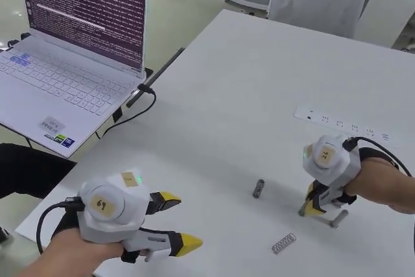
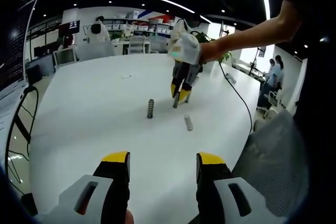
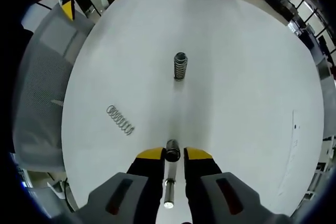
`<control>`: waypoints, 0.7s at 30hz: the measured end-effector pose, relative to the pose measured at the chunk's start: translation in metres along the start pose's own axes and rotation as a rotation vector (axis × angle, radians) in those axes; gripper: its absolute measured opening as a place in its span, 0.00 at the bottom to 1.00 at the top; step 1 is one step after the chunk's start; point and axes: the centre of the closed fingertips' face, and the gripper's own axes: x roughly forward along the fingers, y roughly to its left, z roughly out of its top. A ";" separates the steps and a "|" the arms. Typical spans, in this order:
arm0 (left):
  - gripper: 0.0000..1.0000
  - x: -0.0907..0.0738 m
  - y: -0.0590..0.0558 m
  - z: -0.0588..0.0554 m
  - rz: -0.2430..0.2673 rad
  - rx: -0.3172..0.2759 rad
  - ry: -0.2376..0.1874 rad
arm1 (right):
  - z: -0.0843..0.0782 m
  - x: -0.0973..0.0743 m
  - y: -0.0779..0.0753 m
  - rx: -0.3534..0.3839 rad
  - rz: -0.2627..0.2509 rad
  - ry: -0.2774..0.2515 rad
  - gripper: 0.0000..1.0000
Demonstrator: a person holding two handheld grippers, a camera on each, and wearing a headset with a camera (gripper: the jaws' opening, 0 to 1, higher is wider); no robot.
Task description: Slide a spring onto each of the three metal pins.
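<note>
We log right claw point(image 3: 173, 154) pinched shut on upright spring point(image 3: 172, 149); left claw point(image 2: 163, 158) wide open, empty. Just behind right tips lies bare pin point(image 3: 168, 195), flat, long axis along the jaws.

Laptop point(image 1: 71, 50) was cut off at the left and top edges. Right gripper point(image 1: 316, 205) hid most of the spring point(image 3: 172, 151) in its jaws; any pin inside could not be told.
</note>
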 end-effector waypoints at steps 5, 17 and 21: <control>0.45 0.000 -0.002 0.002 -0.003 0.003 -0.004 | 0.000 -0.006 0.001 0.008 -0.009 -0.007 0.14; 0.46 0.000 -0.008 0.007 -0.018 0.016 -0.011 | 0.001 -0.027 0.003 0.053 -0.037 -0.054 0.19; 0.46 0.002 -0.009 0.007 -0.023 0.016 -0.012 | 0.000 -0.034 0.003 0.071 -0.053 -0.069 0.21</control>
